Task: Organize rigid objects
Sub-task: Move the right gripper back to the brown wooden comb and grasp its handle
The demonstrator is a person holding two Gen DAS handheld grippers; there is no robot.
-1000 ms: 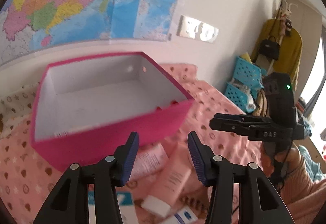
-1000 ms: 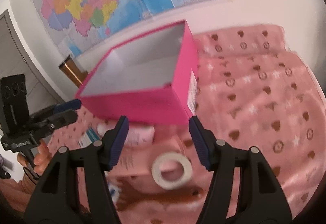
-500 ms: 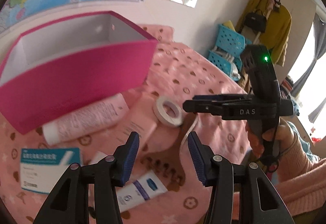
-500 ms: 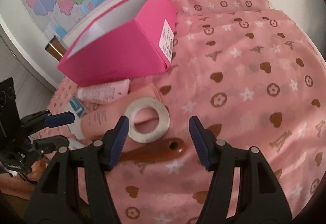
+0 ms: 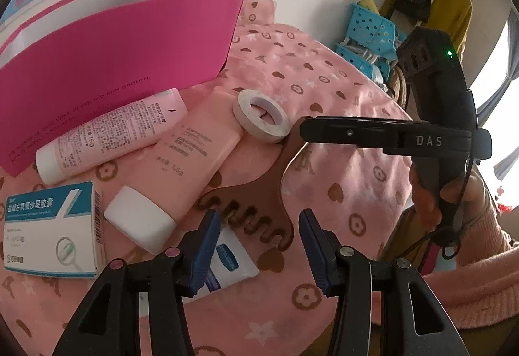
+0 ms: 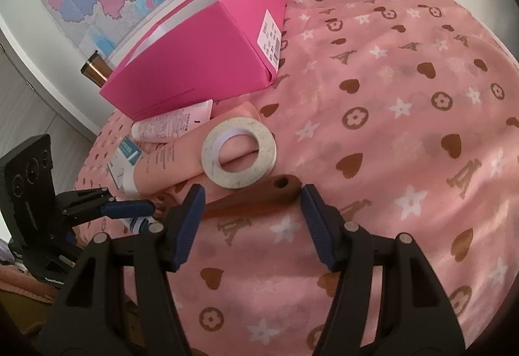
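My left gripper stands spread and empty just above the toothed head of a brown wooden comb, my right gripper gapes likewise over its holed handle, and beyond lie a white tape ring and the pink box.

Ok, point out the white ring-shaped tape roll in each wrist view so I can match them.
Left wrist: white ring-shaped tape roll, centre, right of the large pink tube.
Right wrist: same roll, centre, just above the brown wooden comb handle.
Shared landmark: bright pink open cardboard box.
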